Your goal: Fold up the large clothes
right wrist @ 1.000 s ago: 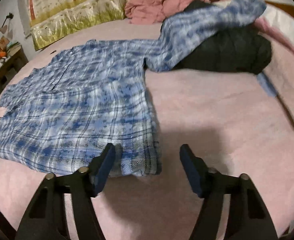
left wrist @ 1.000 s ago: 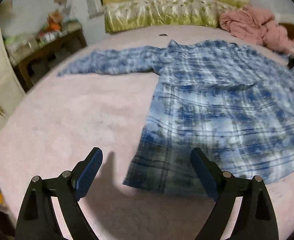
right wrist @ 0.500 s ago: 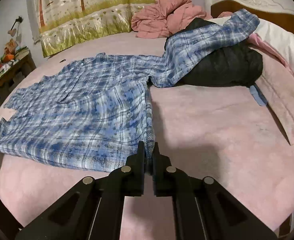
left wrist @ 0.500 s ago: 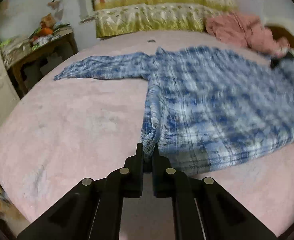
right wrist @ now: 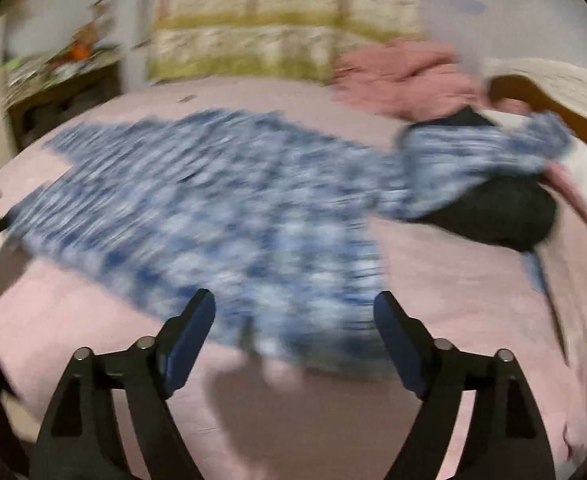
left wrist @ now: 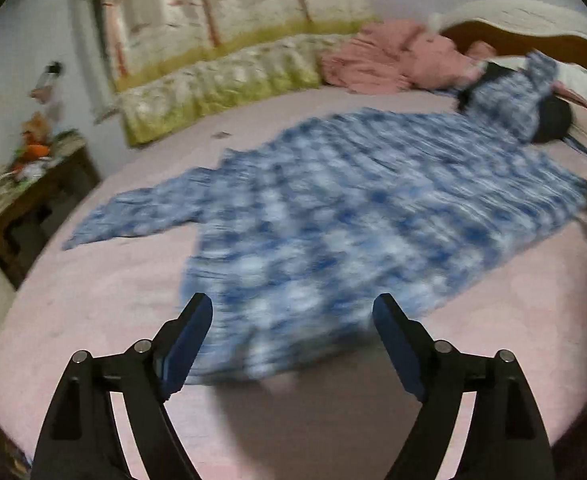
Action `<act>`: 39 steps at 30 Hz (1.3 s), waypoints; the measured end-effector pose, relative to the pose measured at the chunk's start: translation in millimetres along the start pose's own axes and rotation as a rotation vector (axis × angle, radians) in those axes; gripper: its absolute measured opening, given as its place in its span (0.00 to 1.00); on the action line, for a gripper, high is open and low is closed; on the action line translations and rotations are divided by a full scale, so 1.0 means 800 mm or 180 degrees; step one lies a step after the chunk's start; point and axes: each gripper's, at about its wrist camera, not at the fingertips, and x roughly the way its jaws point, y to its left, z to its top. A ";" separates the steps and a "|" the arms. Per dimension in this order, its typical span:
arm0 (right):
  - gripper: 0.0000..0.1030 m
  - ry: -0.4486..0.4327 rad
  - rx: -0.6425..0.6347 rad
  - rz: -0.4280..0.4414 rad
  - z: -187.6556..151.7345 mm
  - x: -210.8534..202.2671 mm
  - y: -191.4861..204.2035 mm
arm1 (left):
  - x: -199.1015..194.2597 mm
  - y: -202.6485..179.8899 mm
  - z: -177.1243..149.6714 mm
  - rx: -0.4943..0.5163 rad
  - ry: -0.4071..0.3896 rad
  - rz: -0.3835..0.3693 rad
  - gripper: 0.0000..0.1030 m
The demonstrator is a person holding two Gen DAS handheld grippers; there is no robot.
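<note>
the blue-and-white plaid flannel shirt (left wrist: 353, 216) lies spread over the pink fleece bed cover (left wrist: 105, 320), body roughly flat, hem edge toward the cameras. both views are motion-blurred, so fine creases cannot be read.

left gripper (left wrist: 293, 334): fingers spread wide, nothing between them, hovering just above the near hem. right gripper (right wrist: 295, 332): fingers likewise wide and empty, near the hem on the other side.

sleeves: one sleeve (left wrist: 133, 216) stretches flat across the bed cover toward the dark wooden side table (left wrist: 33, 184). the other sleeve (right wrist: 481, 152) is draped up over a black bundled garment (right wrist: 501, 208) near the wooden headboard (left wrist: 533, 36), so it is not lying flat.

progress, as judged: early. the shirt looks laid out, but no fold is visible; both sleeves are still out to the sides and the body is at full width. left to do: get the draped sleeve off the black bundle, bring both sleeves in over the body, then fold the body down to a compact stack.

a crumpled pink garment (left wrist: 377, 64) sits by the floral green-and-cream pillow (left wrist: 213, 88), apart from the shirt; probably waiting.
</note>
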 end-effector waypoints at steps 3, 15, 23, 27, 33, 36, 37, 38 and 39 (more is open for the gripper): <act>0.87 0.0376 -0.0360 0.0266 -0.007 0.032 0.038 | 0.022 -0.026 -0.003 0.0273 0.0284 -0.0034 0.84; 0.87 0.0523 -0.0561 -0.0459 -0.028 0.070 0.012 | 0.064 0.013 -0.022 0.0390 0.0345 0.0867 0.92; 0.05 0.0393 0.0166 0.0134 -0.011 0.066 -0.056 | 0.053 0.053 0.018 0.0203 0.0048 0.0435 0.06; 0.04 0.0184 0.0199 0.0101 0.036 0.062 -0.062 | 0.060 0.065 0.090 0.0233 -0.0029 0.0538 0.06; 0.05 0.0199 0.0159 0.0007 0.128 0.108 -0.071 | 0.128 0.109 0.184 0.0138 0.0168 0.0602 0.06; 0.05 0.0309 0.0127 -0.0041 0.156 0.152 -0.074 | 0.181 0.115 0.203 0.0146 0.0266 0.0589 0.06; 0.05 0.0347 0.0138 -0.0056 0.162 0.167 -0.074 | 0.196 0.114 0.203 0.0150 0.0322 0.0608 0.06; 0.05 0.0404 0.0134 -0.0059 0.164 0.183 -0.074 | 0.208 0.115 0.202 0.0145 0.0360 0.0609 0.06; 0.05 0.0464 0.0126 -0.0059 0.165 0.197 -0.075 | 0.224 0.114 0.199 0.0119 0.0411 0.0600 0.06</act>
